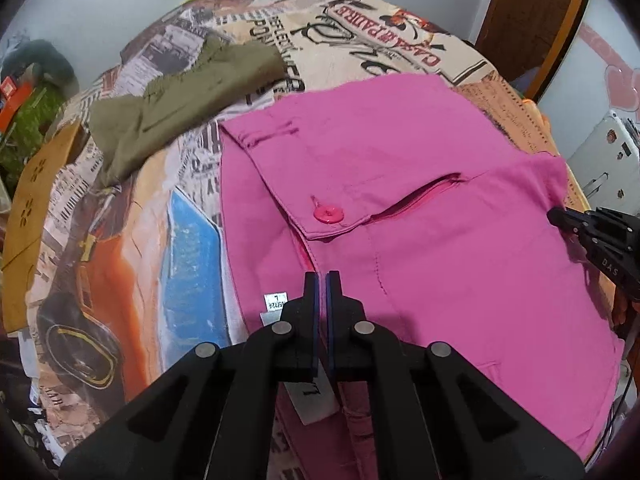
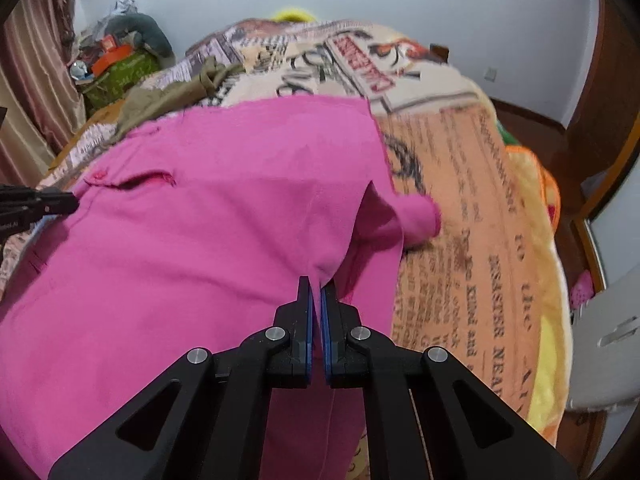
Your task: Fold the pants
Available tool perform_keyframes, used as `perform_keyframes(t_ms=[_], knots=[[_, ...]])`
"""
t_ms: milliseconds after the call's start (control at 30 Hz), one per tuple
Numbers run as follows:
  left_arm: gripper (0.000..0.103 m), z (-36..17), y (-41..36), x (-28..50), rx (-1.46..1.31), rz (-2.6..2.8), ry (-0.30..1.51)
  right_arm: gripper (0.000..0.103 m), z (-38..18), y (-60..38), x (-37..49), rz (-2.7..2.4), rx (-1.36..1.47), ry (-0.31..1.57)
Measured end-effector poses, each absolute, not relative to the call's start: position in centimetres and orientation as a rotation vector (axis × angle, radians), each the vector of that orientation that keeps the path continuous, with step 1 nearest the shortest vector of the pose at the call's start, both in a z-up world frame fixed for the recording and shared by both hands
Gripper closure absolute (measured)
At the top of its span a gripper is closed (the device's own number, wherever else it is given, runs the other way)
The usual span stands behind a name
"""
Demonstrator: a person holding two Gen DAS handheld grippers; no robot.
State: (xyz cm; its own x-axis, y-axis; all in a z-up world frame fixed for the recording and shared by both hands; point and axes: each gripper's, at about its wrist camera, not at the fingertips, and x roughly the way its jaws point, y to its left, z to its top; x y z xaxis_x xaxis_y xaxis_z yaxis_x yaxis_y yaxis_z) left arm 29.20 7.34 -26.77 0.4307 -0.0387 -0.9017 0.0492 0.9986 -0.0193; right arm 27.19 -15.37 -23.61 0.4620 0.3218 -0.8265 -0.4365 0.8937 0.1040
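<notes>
Pink pants [image 1: 420, 240] lie spread on a printed bedspread [image 1: 120, 240], with a pink button [image 1: 329, 214] on the front flap. My left gripper [image 1: 322, 278] is shut on the waistband edge beside a white size label [image 1: 276, 304]. In the right wrist view the same pants [image 2: 200, 260] fill the left half, and my right gripper [image 2: 316, 284] is shut on a raised pinch of pink cloth at their right edge. Each gripper also shows in the other's view: the right gripper [image 1: 554, 216] at the pants' right side, the left gripper [image 2: 74, 202] near the button.
An olive garment [image 1: 180, 112] lies crumpled on the bedspread behind and left of the pants. A wooden bed rim [image 1: 28, 208] runs along the left. A pile of clutter [image 2: 116, 64] sits at the far left, and a white chair [image 2: 608, 340] stands off the bed's right side.
</notes>
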Motion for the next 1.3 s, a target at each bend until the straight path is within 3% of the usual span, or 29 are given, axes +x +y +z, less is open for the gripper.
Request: perform_keyframes(t_ms=[367,500,733,900,1300], knots=[[0.096,-26.9,7.4,28.8,-0.014,-0.053,1.117,0.1,-23.9,-15.2,26.8,0.454,-0.137,0.996],[0.096,-25.9,8.2,28.5,-0.056,-0.05,1.125,0.093,-23.3,-16.1,26.7,0.439,-0.11,1.013],[0.095,-22.9,9.5,28.9,-0.075,-0.02,1.058,0.09,-20.6,-18.0,26.6,0.414,-0.068,0.994],[0.091,-22.0,10.4,30.8,-0.089,-0.008,1.04,0.067,-18.2,-18.8,27.8,0.399,-0.021,0.902],[0.081,-25.4,11.1,35.2,-0.16,-0.018,1.122,0.066,-20.8,-18.2,34.5,0.367,-0.03,0.943]])
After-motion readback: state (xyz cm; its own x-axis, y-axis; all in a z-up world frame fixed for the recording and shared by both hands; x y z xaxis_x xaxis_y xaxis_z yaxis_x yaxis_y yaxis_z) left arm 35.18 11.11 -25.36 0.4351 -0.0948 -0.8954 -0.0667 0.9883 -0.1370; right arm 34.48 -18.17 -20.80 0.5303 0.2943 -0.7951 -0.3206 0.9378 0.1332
